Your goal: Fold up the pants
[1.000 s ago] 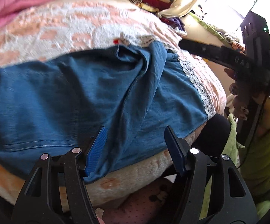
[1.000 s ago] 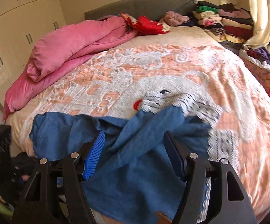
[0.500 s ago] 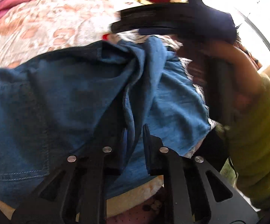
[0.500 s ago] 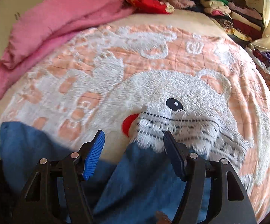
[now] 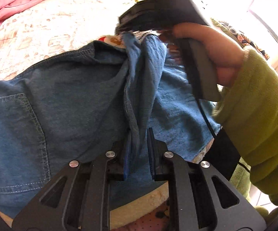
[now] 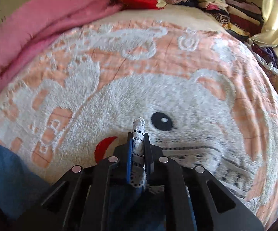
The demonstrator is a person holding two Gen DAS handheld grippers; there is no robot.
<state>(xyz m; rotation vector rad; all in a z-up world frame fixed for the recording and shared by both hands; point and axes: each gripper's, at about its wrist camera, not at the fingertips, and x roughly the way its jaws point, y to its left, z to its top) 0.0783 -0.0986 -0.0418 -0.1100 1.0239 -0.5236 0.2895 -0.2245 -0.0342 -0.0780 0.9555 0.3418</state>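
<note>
Blue denim pants [image 5: 66, 100] lay on our fuzzy peach blanket [image 6: 158, 73], so our left gripper [image 5: 138, 150] pinched a middle fold while our right gripper [image 6: 138, 154] had just snapped onto the white lace hem [image 6: 138, 132], ready for folding.

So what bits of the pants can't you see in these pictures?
- Far hem: in the left wrist view the right gripper and the hand cover it, blurred.
- Waistband side: the blue pants run off that view's left edge.
- Pinched fold: the left gripper hides the cloth it clamps.
- Right wrist view: only lace trim shows between the pads; the gripper body hides the denim below.
</note>
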